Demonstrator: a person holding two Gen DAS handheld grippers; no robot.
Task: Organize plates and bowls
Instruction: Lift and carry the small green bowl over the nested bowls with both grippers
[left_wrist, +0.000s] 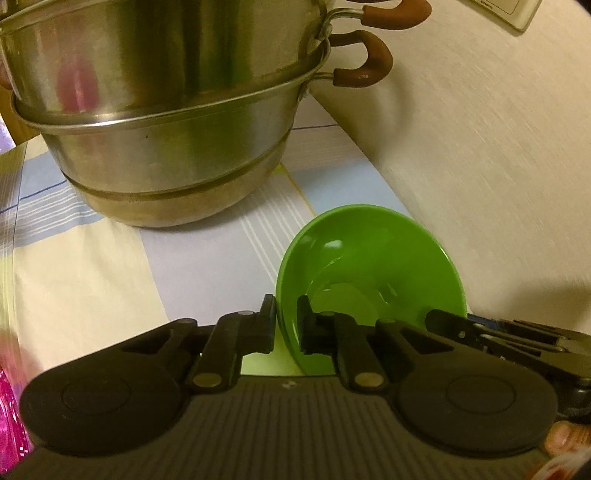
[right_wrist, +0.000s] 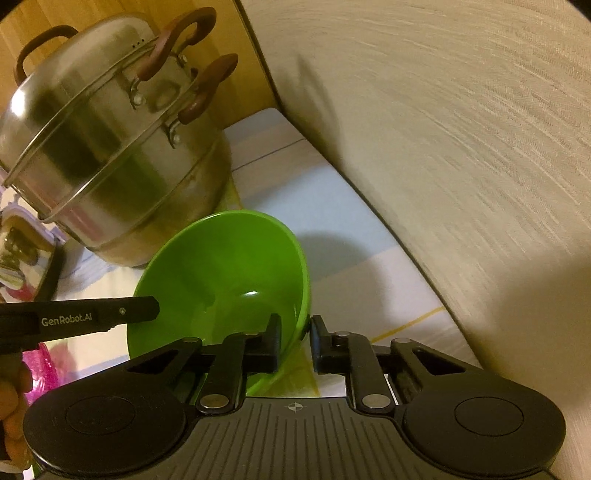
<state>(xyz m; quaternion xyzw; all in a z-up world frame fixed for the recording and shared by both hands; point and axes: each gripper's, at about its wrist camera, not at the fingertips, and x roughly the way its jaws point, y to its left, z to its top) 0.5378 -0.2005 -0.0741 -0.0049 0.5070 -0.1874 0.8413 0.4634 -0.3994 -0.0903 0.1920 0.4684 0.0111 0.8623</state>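
Clearly light, stiff and slick, the green bowl (left_wrist: 369, 273) is best taken by its rim: left tool (left_wrist: 287, 325) and right tool (right_wrist: 295, 343) both clamp it there.

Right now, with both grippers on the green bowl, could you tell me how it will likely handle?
The green bowl looks like thin glossy plastic, so probably light and stiff. Its shiny rim may slip between the left gripper and right gripper. Held tilted by the rim, it could swing.
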